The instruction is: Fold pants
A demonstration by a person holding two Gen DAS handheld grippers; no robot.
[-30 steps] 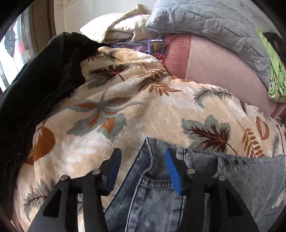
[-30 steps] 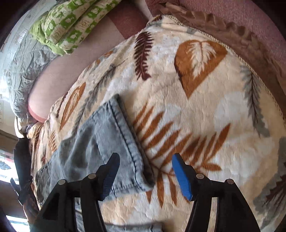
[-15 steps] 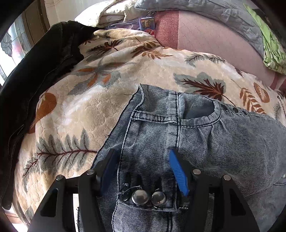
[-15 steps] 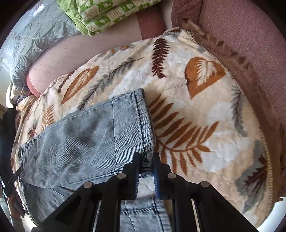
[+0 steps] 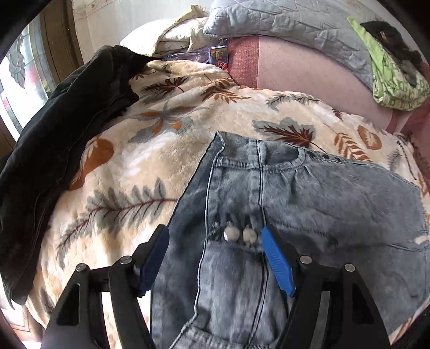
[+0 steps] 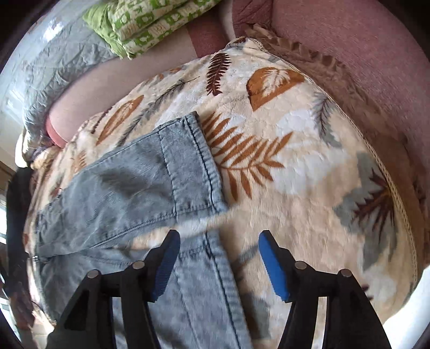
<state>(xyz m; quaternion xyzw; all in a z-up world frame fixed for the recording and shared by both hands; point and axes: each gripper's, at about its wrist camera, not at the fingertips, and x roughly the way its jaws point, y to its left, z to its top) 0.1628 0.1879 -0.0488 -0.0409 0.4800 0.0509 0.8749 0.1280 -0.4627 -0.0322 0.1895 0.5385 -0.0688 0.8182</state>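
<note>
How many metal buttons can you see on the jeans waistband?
2. Both metal buttons sit side by side on the jeans, one left of the other, between the left gripper's open jaws. Others may be hidden.

Counted across both wrist views

One pair of jeans [image 5: 309, 204] with two legs, far [image 6: 150, 174] and near [image 6: 204, 290], and two metal buttons [image 5: 240, 235]. One leaf-print blanket [image 5: 150, 150]. One black jacket [image 5: 61, 126]. One grey quilt [image 5: 290, 24]. One green patterned cloth [image 6: 145, 21]. One small printed box [image 5: 219, 53]. Two grippers, left [image 5: 215, 261] and right [image 6: 219, 264], each with two blue pads, both spread wide.
</note>
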